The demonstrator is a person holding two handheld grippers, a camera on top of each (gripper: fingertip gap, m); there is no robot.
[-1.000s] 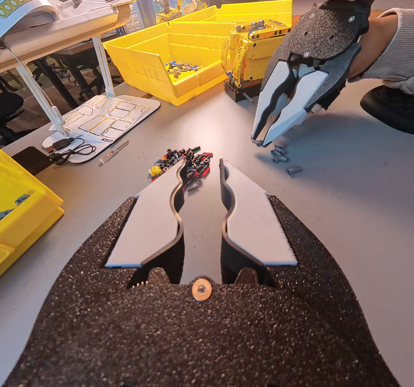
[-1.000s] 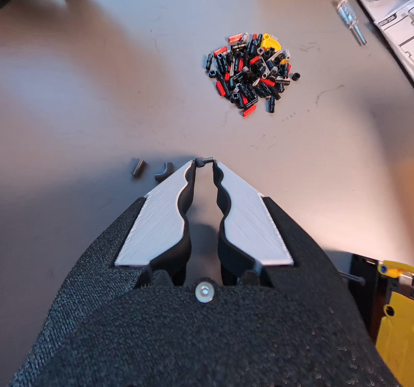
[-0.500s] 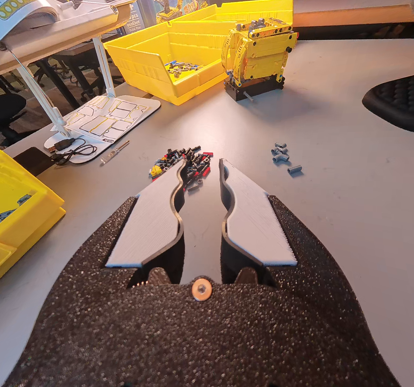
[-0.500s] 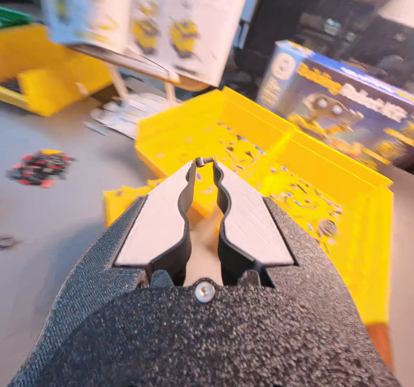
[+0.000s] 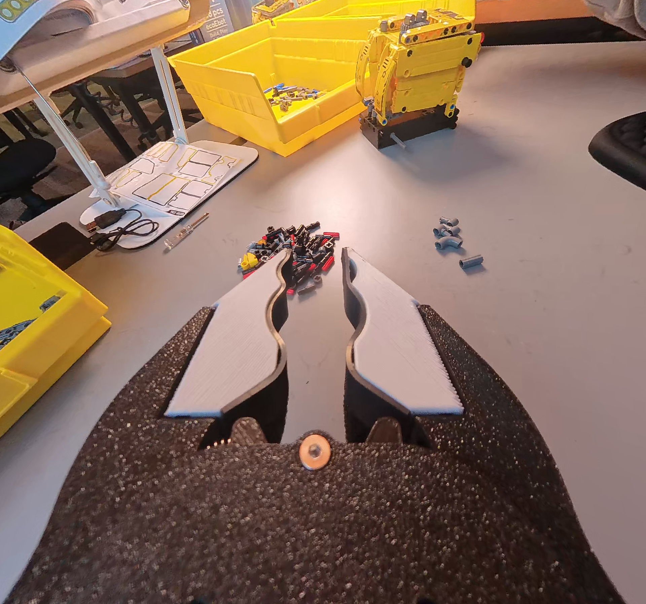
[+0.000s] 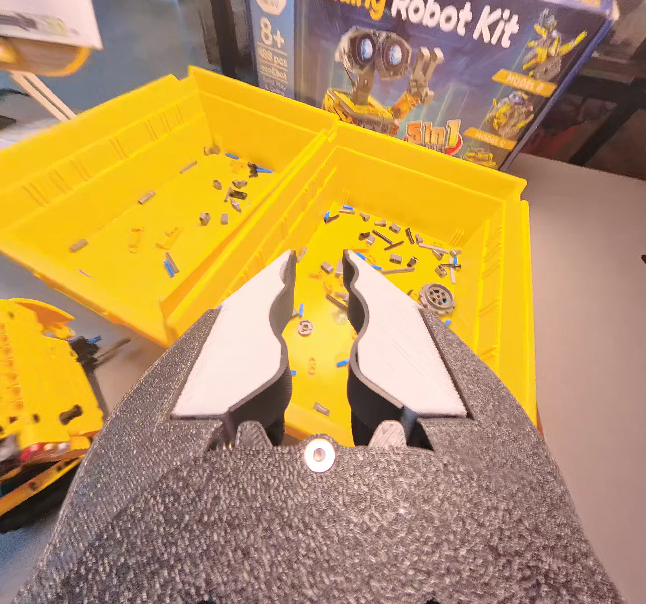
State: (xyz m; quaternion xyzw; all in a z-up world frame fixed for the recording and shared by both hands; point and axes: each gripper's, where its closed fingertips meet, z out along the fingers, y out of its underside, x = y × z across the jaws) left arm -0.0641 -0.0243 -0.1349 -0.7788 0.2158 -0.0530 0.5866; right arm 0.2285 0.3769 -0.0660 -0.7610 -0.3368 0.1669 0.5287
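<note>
My left gripper [image 5: 315, 255] is open and empty, low over the grey table [image 5: 489, 325], just short of a heap of small black, red and yellow pins [image 5: 293, 251]. Several grey elbow connectors [image 5: 448, 235] and a grey tube [image 5: 472, 261] lie to its right. My right gripper [image 6: 318, 255] is open with nothing between its pads, held above the right-hand yellow bin [image 6: 507, 223], which holds several loose grey, black and blue parts and a grey wheel hub [image 6: 437, 297].
A second yellow bin [image 6: 115, 181] stands left of the first. A yellow brick-built model [image 5: 416, 73] on a black base stands beside the bins. A kit box [image 6: 437, 45] is behind them. An instruction stand with a sheet [image 5: 174, 178], a cable and a screwdriver [image 5: 187, 230] lie left. Another yellow bin [image 5: 42, 321] is at the far left. My hands' fingertips stand some 50 centimeters from each other.
My right gripper picked a small grey connector from the table, carried it over the right yellow bin and opened; the part has left the pads. My left gripper has not moved.
</note>
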